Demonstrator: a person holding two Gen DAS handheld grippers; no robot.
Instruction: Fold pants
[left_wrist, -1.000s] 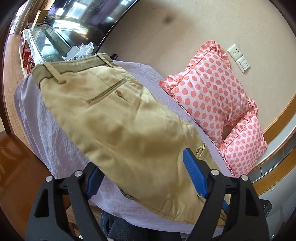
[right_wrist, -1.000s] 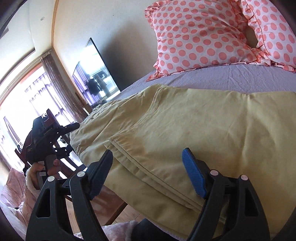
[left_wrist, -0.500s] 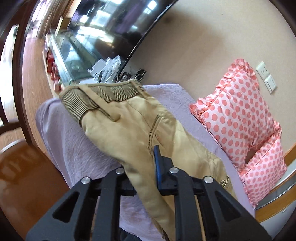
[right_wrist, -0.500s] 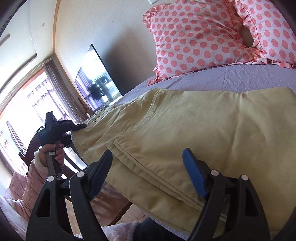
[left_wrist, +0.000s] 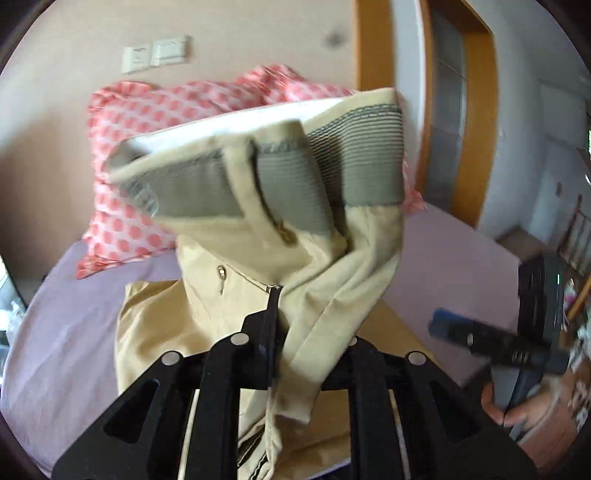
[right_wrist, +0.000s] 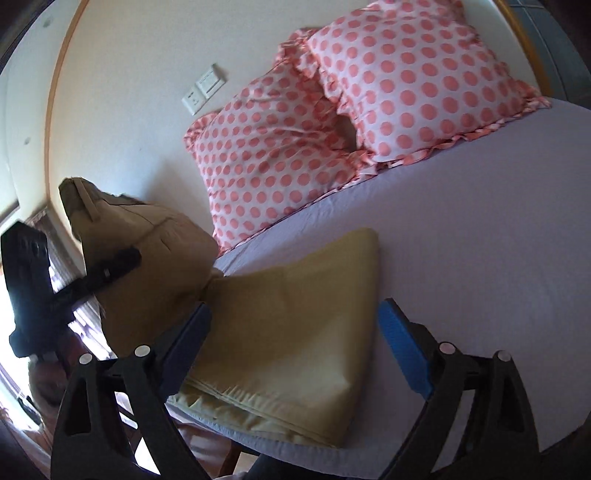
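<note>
Two tongs: one on cloth, one idle
bed (right_wrist: 480, 229): lilac sheet, carries everything; polka-dot pillows (right_wrist: 388, 96) at the headboard end
pants (right_wrist: 288, 332): khaki, leg half lying folded flat at the near bed edge; waist half lifted in the air above it
handling: light, limp cotton, drapes and sags from any single pinch; not fragile, not slippery
waistband (left_wrist: 280, 173): ribbed elastic, thickest and stiffest part, hanging forward and open
left tongs (left_wrist: 275, 328): clenched on the seat fabric just below the waistband
right tongs (right_wrist: 291, 328): spread wide, grasping nothing, hovering over the folded legs
grip advice: probably take waistband or stacked hem, since multi-layer edges hold better than single ply
</note>
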